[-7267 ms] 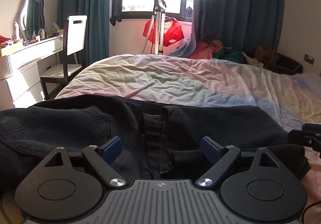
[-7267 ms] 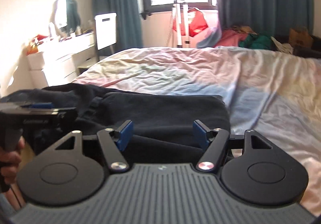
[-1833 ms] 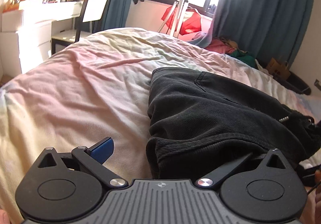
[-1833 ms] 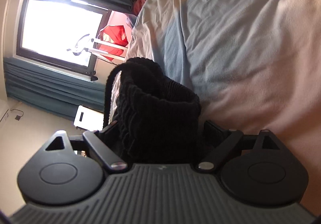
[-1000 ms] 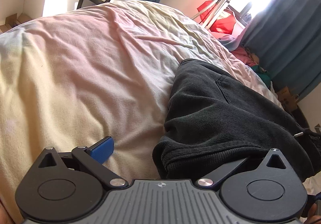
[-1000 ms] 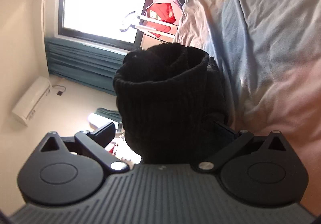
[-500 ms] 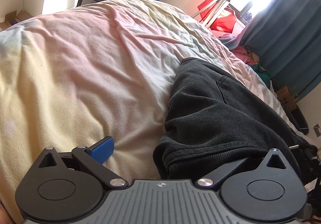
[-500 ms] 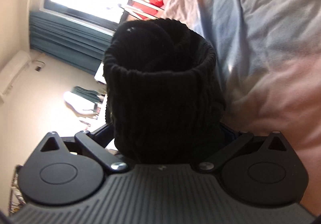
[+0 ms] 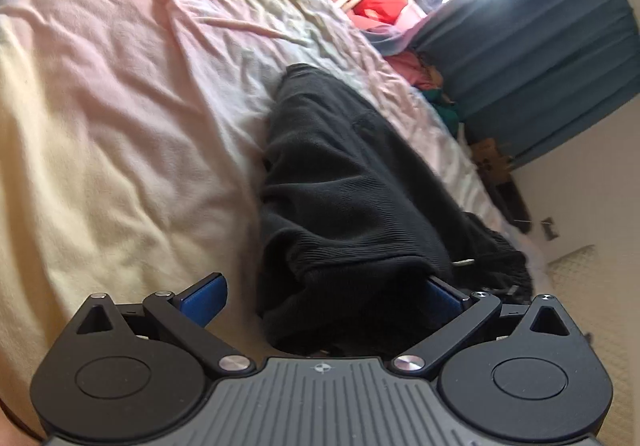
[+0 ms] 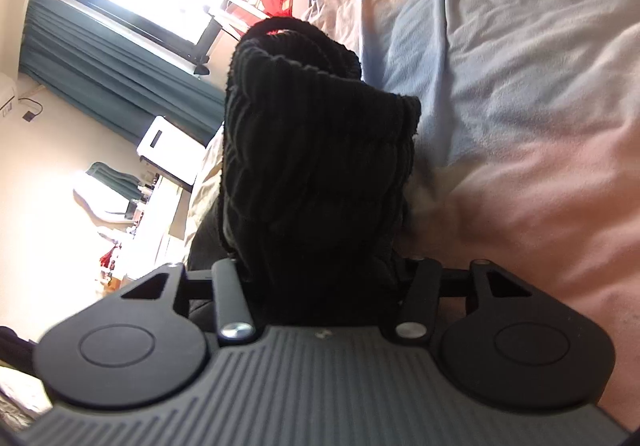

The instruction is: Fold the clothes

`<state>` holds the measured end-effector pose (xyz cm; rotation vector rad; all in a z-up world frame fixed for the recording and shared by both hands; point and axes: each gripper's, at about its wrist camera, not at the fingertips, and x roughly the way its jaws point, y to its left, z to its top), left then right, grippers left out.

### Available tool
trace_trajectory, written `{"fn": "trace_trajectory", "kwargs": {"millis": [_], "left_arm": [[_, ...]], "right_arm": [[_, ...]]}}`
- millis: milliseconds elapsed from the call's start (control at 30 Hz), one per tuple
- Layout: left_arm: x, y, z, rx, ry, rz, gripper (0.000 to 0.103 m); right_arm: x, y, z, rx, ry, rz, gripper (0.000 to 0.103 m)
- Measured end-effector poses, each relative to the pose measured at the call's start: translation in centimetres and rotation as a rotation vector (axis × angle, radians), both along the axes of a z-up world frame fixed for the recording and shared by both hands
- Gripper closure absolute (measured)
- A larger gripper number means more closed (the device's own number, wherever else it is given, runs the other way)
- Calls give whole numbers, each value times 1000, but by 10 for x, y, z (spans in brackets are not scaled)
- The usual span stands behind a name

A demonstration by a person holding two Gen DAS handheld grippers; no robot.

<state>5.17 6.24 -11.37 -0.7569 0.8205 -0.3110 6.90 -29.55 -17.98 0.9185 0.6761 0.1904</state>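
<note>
— Black corduroy trousers fill our right gripper; its jaws have just been closing and now clamp the bunched fabric.

— Left gripper?

— Jaws apart, cloth between. Trousers run toward one o'clock across the bed. We judge folding half done.

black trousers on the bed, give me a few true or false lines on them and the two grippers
1. The black trousers lie on a pastel bedsheet. True.
2. The left gripper is clamped tight on the cloth. False: its jaws stand wide; one blue pad is bare and apart from the cloth, the other tucked under the fold.
3. The right gripper has bunched black cloth between its fingers. True; its jaws have just been closing on it.
4. The curtains are red. False: they are teal blue.
5. The trousers are light blue denim. False: they are black corduroy.
</note>
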Motion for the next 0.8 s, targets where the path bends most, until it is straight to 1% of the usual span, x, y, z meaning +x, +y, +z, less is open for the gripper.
{"fn": "trace_trajectory", "kwargs": {"millis": [67,133,233,300,333,433,467,500,567,633,733,767,800], "left_arm": [[-3,10,7,-77,-49,-13,0],[2,22,8,-142,-75,27,0],[27,39,-3,-211,-29,84,0],[53,41,-17,-244,50,67,0],[65,39,-24,-257,81,42,0],[98,25,-40,-246,170,-49,1],[107,20,-44,-228,192,-79,2],[113,15,-46,-196,198,-106,2],[120,9,-48,-169,188,-140,2],[121,8,-51,-169,179,-149,2],[120,7,-54,-165,152,-154,8],[120,6,-53,-154,135,-159,13],[119,4,-51,-143,122,-163,13]], "right_arm": [[-8,1,5,-8,-15,-8,53],[-8,1,6,-12,-24,-2,54],[-7,2,7,-18,-34,11,54],[-7,4,8,-20,-35,11,53],[2,3,6,-22,-36,10,53],[7,-1,2,-21,-33,9,53],[8,0,4,-19,-33,9,53],[9,0,3,-20,-32,8,53],[10,2,4,-26,-31,11,52],[12,4,5,-29,-29,13,50],[14,6,4,-24,-23,7,49],[15,6,4,-24,-21,5,49],[15,7,3,-24,-19,2,49]]}}
